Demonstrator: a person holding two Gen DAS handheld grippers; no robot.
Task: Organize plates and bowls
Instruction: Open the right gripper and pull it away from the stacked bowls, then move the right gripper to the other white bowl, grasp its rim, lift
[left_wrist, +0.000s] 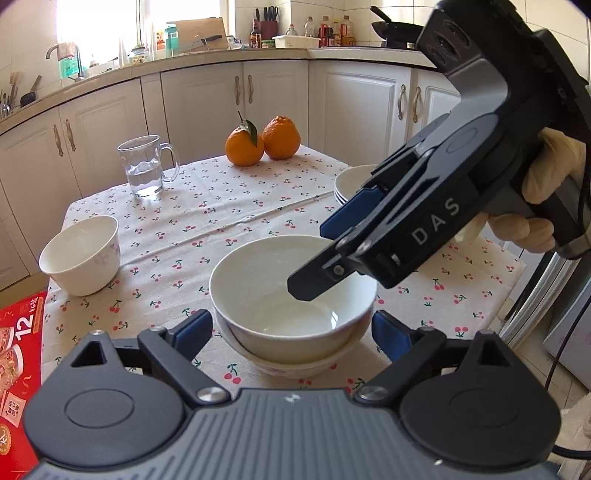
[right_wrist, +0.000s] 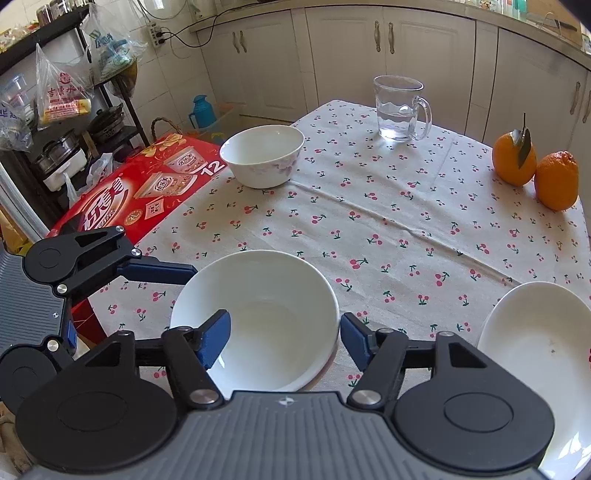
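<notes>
Bowl (left_wrist: 291, 295), glossy white, round, mouth up, nests in another near the table's (left_wrist: 258, 206) front edge. Right gripper (right_wrist: 284, 343) gapes astride its rim; left gripper (left_wrist: 291, 332) open, empty.

two white bowls (left_wrist: 291, 295) nested; third bowl (left_wrist: 81, 254) apart; plates (left_wrist: 351, 184) apparently stacked.

Lower bowl (left_wrist: 295, 363) mostly hidden

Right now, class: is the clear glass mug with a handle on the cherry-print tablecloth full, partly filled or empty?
Partly filled. The clear glass mug shows a water line about halfway up its wall in both wrist views.
</notes>
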